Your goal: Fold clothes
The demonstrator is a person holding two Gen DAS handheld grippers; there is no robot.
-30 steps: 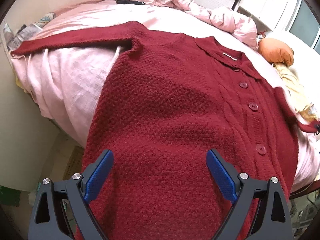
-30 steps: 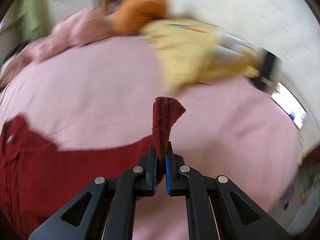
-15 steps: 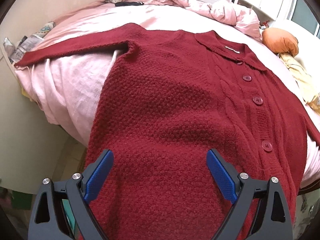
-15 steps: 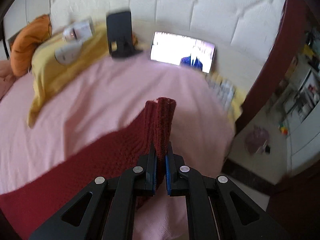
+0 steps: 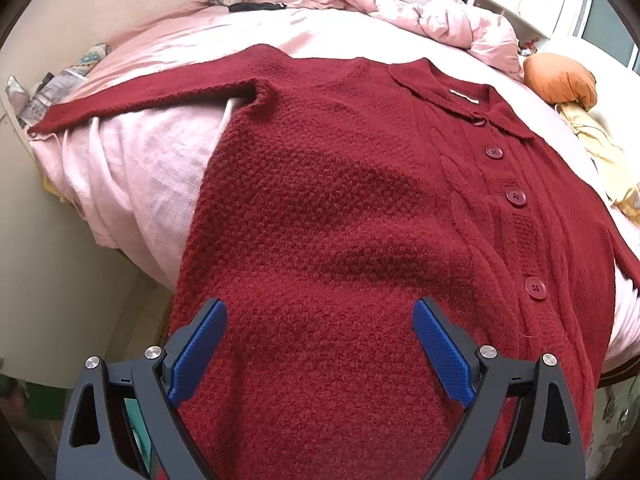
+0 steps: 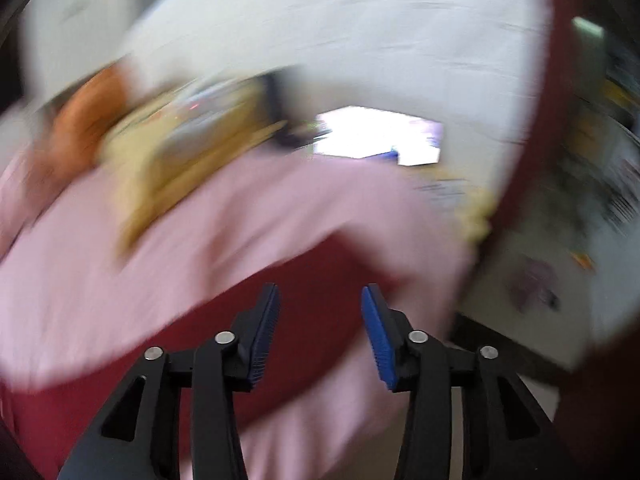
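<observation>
1. Cardigan (image 5: 328, 216): your dark red knitted cardigan lies spread flat, buttoned front up, across the pink sheet (image 5: 152, 168) of the bed, its collar toward the far side and its hem hanging over the near edge.
2. One sleeve (image 5: 140, 92) stretches straight out to the bed's left edge.
3. Four buttons (image 5: 516, 197) run down the placket toward the right side.
4. Your left gripper (image 5: 318, 344) hovers above the lower part of the cardigan with its jaws wide apart; nothing sits between the blue pads (image 5: 198, 354).
5. Your right gripper (image 6: 320, 334) shows in a badly blurred picture; its jaws are opening, and no cloth is pinched between them.
6. Below and beyond that gripper a strip of red cloth (image 6: 304, 280) lies on the sheet near the bed's right edge.
7. An orange pillow (image 5: 560, 78) and a yellow cloth (image 5: 600, 152) rest at the far right corner of the bed.
8. A crumpled pink quilt (image 5: 420, 16) is heaped along the far edge.
</observation>
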